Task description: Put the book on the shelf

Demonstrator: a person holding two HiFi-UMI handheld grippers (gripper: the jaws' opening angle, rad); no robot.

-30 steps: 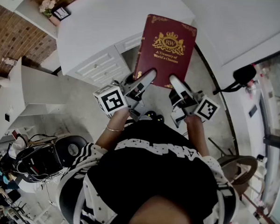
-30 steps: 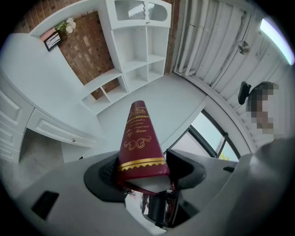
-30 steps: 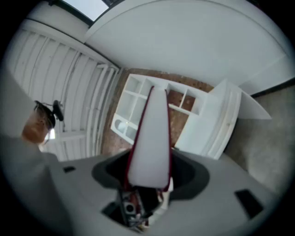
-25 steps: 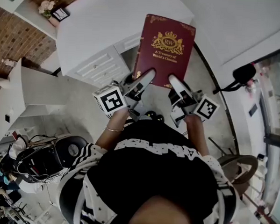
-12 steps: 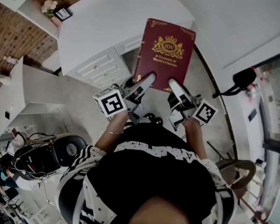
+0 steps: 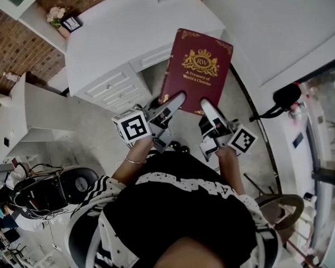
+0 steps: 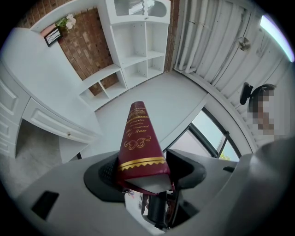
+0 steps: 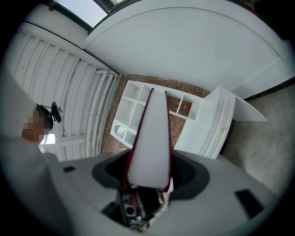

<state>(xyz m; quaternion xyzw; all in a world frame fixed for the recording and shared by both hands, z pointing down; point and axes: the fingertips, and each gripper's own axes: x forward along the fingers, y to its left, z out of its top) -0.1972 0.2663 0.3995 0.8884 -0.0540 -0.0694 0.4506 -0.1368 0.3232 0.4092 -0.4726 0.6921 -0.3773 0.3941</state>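
Observation:
A dark red book [image 6: 196,68] with a gold crest lies flat in front of me, held by its near edge. My left gripper [image 6: 179,97] is shut on the near left corner and my right gripper [image 6: 202,106] on the near right. In the left gripper view the book's spine [image 7: 138,138] runs out from between the jaws of the left gripper [image 7: 143,169]. From the right gripper [image 8: 148,174] the white page edge [image 8: 152,133] points toward the white shelf unit [image 8: 138,108]. That shelf unit [image 7: 138,50] stands against a brick wall, with open compartments.
A white desk with drawers [image 6: 111,85] stands left of the book. A wall shelf with flowers and a frame [image 6: 61,18] is at upper left. A black chair [image 6: 46,194] sits behind me on the left. A black lamp-like arm [image 6: 284,96] is at right, beside a window.
Both grippers have carried the book a short way forward across the room. The grip on it has not changed.

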